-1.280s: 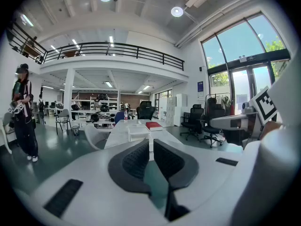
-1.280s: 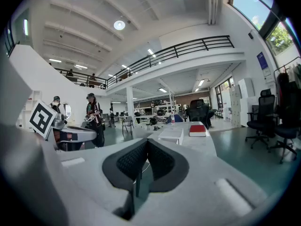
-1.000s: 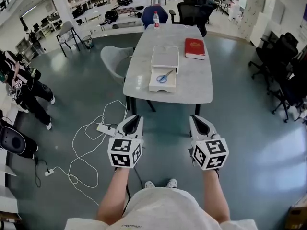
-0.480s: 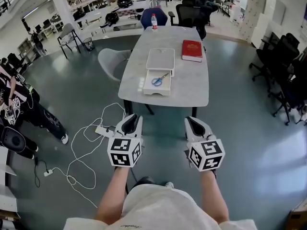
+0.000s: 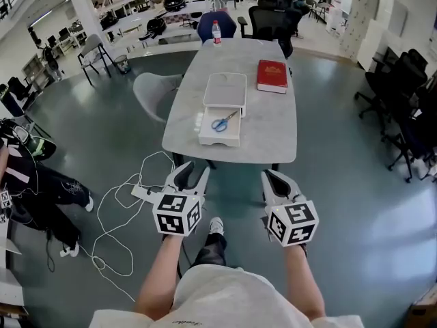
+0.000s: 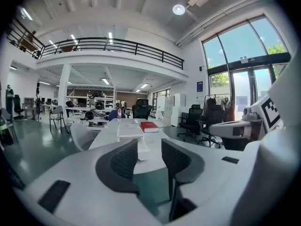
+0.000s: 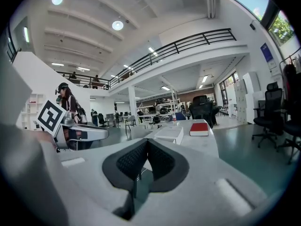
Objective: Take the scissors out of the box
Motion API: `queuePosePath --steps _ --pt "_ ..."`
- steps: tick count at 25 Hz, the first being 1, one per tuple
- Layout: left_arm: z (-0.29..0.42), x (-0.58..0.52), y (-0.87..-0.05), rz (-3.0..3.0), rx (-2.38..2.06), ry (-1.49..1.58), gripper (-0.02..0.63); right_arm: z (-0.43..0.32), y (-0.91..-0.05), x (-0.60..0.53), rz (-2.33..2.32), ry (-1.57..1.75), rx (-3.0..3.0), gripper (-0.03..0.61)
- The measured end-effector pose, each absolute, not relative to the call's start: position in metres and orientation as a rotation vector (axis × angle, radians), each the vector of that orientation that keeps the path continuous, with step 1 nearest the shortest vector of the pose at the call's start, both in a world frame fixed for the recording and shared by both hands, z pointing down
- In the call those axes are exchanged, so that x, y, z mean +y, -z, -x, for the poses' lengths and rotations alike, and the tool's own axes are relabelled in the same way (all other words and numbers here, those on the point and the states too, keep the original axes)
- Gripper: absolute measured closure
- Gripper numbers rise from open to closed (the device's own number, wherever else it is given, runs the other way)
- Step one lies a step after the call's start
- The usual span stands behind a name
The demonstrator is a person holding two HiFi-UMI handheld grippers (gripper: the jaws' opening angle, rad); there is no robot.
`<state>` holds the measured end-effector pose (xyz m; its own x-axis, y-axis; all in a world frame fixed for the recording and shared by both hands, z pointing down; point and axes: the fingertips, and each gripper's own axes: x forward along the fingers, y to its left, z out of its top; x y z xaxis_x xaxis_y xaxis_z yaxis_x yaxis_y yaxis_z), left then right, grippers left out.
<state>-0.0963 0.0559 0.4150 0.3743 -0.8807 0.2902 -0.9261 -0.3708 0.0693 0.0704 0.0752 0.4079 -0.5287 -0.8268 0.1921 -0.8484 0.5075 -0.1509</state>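
Observation:
Blue-handled scissors [image 5: 220, 123] lie in the open drawer of a white box [image 5: 225, 91] on the grey table [image 5: 273, 128] ahead. Both grippers hang in the air short of the table's near edge, well away from the box. My left gripper [image 5: 193, 171] [image 6: 149, 147] points at the box [image 6: 130, 130]; its jaws are opening, with nothing between them. My right gripper [image 5: 268, 176] [image 7: 146, 144] is shut and empty, and the box [image 7: 169, 133] shows beyond its tips. The scissors are hidden in both gripper views.
A red book [image 5: 272, 76] and a bottle [image 5: 216, 31] stand farther back on the table. A grey chair [image 5: 151, 91] sits at its left side. A power strip with white cable [image 5: 140, 193] lies on the floor by my left gripper. Black office chairs [image 5: 403, 108] stand at the right, and a person [image 5: 34, 183] at the left.
I have walked closer, so the table sits nearer and lower in the head view. The left gripper's jaws have parted from shut. The person at the left has shifted.

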Motion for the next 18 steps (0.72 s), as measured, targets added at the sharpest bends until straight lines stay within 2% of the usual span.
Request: queuePosePath --steps 5,10,18 --pt "0.096 0.011 -0.432 -2.416 -1.545 -0.329 0.458 -0.063 -0.418 0.034 -1.456 -0.346 -2.624 0.574" --pt "0.101 -0.044 -0.446 -2.420 -1.474 -0.343 0.408 -0.053 -0.427 -0.017 -1.464 -0.373 -2.590 0.574" --pt "0.116 -0.124 -0.467 -2.430 -1.334 -0.389 0.377 -0.029 -0.427 -0.089 -1.504 -0.393 -2.530 0.574"
